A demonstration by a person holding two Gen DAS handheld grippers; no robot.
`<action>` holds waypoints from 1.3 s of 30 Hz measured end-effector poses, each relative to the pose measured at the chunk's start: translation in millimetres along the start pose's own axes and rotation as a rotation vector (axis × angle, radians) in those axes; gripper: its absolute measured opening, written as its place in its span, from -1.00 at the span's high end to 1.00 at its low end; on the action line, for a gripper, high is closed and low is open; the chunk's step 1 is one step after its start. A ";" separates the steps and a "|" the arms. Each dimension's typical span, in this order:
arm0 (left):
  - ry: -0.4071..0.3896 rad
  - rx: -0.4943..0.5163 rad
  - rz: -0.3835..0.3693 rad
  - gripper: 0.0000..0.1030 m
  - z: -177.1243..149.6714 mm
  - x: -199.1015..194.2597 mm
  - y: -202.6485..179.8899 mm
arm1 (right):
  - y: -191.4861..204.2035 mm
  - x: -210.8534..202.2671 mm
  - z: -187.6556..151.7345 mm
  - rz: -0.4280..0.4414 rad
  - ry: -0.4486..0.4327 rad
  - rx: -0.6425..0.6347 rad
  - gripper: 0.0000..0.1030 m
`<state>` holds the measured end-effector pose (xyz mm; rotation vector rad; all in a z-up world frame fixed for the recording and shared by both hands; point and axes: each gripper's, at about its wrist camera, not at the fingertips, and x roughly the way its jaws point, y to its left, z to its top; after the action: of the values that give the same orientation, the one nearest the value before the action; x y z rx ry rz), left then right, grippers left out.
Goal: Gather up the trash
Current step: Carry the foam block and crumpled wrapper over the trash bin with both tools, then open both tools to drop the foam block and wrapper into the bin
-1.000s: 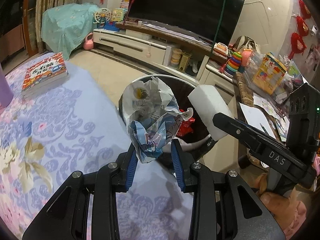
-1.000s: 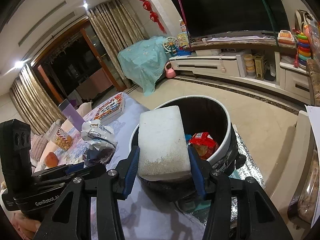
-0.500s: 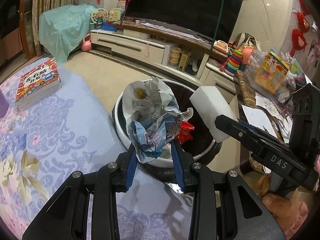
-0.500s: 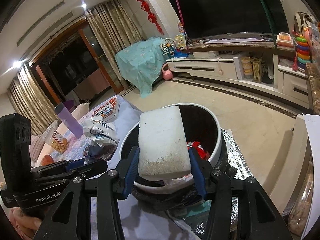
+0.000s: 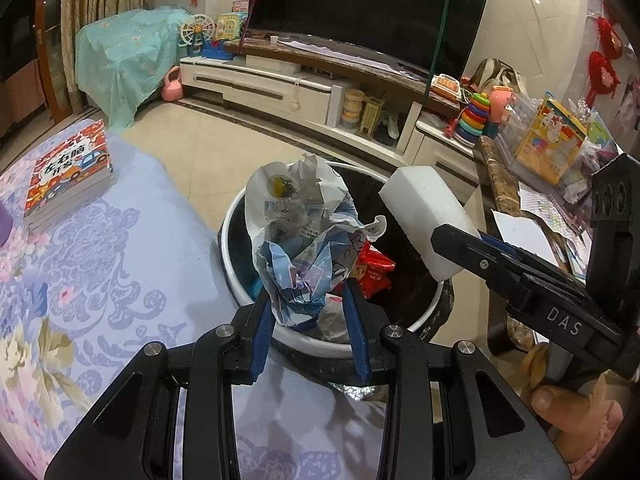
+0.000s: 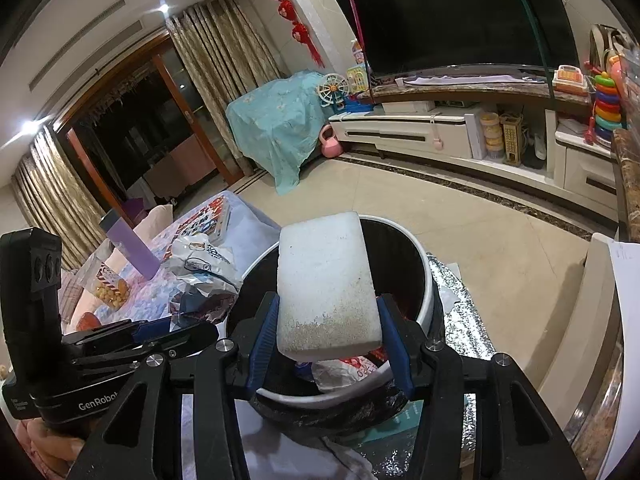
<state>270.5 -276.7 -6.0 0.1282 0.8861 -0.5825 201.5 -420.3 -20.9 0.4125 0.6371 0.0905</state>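
Note:
My left gripper (image 5: 308, 304) is shut on a crumpled white and blue wrapper (image 5: 300, 236) and holds it over the near rim of a round trash bin (image 5: 232, 224) with a black liner. My right gripper (image 6: 326, 334) is shut on a white foam block (image 6: 326, 280) and holds it above the same trash bin (image 6: 426, 280). The foam block also shows in the left wrist view (image 5: 424, 216), at the bin's right side. A red snack packet (image 5: 374, 270) lies inside the bin. The wrapper shows at the left of the right wrist view (image 6: 204, 268).
The bin stands at the edge of a table with a purple flowered cloth (image 5: 80, 264). A book (image 5: 68, 168), a purple bottle (image 6: 128, 244) and a snack bag (image 6: 106, 284) lie on it. A cluttered side table (image 5: 552, 184) stands to the right.
Both grippers have risen and drawn back a little with their loads. The bin now sits lower and fuller in both views, with more of its inside showing.

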 end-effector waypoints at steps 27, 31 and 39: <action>0.062 0.013 0.014 0.35 12.5 28.8 -2.0 | -8.2 22.6 14.0 -0.023 0.068 0.002 -0.01; 0.062 0.016 0.022 0.29 12.6 29.1 -3.1 | -10.0 25.6 14.5 -0.022 0.077 0.005 -0.01; 0.067 0.017 0.024 0.24 12.0 28.5 -1.8 | -12.7 27.6 15.8 -0.020 0.083 0.004 -0.01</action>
<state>291.9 -294.3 -19.8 0.1739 0.9438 -0.5658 232.5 -431.6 -29.9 0.4077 0.7237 0.0873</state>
